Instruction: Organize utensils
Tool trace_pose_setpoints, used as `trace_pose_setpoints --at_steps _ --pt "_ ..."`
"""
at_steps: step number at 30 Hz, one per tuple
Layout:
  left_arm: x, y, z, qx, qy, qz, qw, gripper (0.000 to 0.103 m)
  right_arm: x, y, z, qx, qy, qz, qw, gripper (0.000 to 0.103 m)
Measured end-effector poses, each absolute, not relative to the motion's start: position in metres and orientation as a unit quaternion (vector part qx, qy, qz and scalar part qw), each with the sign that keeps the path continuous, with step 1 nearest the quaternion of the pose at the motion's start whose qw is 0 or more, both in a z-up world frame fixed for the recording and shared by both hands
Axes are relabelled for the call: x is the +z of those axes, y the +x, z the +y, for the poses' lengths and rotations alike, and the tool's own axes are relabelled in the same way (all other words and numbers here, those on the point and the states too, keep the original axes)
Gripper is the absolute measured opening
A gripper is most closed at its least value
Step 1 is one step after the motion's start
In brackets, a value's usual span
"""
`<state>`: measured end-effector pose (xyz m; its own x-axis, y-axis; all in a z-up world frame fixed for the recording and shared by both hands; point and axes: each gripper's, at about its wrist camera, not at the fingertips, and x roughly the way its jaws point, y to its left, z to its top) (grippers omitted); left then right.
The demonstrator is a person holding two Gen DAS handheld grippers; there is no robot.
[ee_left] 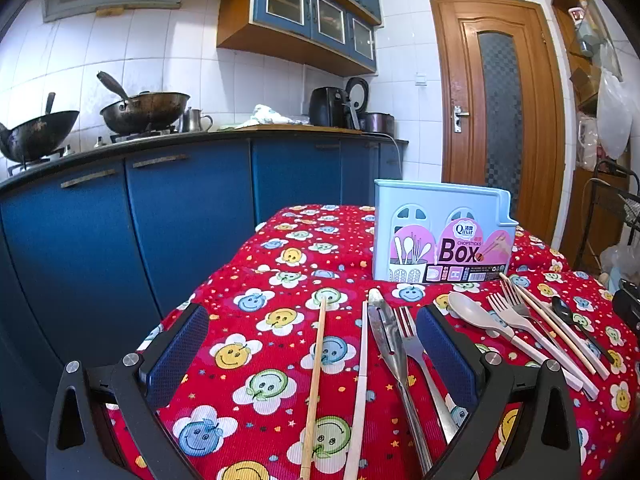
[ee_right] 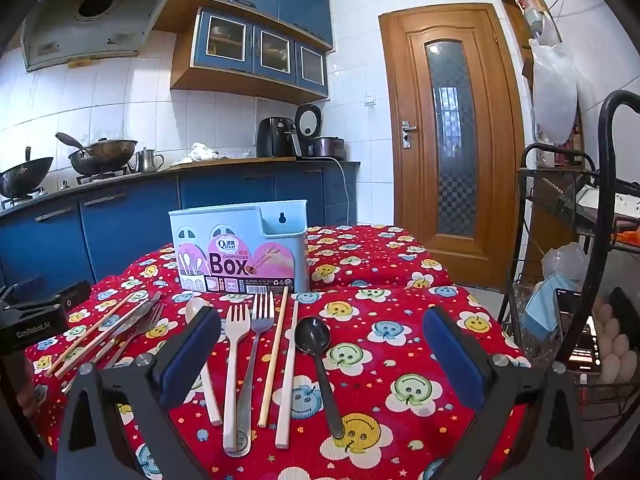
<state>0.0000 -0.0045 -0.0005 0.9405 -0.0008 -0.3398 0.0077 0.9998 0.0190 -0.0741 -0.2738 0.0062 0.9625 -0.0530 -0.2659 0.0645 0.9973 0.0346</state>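
Left gripper (ee_left: 312, 354) and right gripper (ee_right: 320, 354), both tilted slightly downward, jaws wide apart, empty.

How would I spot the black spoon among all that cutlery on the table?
Find the pale blue chopsticks box standing on the red smiley-flower tablecloth. In front of it lies a row of utensils; the black spoon is at the row's right end, beside a white chopstick. It is the only dark piece, among pale, wooden and metal ones.
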Motion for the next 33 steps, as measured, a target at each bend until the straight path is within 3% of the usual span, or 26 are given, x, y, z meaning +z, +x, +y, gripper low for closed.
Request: trace_pose_setpoints --at_steps 33 --pt "-0.0007 -0.0006 -0.0023 -0.003 0.007 0.174 0.985 0.103 0.0059 -0.074 -0.2743 -0.03 0.024 0.135 0.99 0.103"
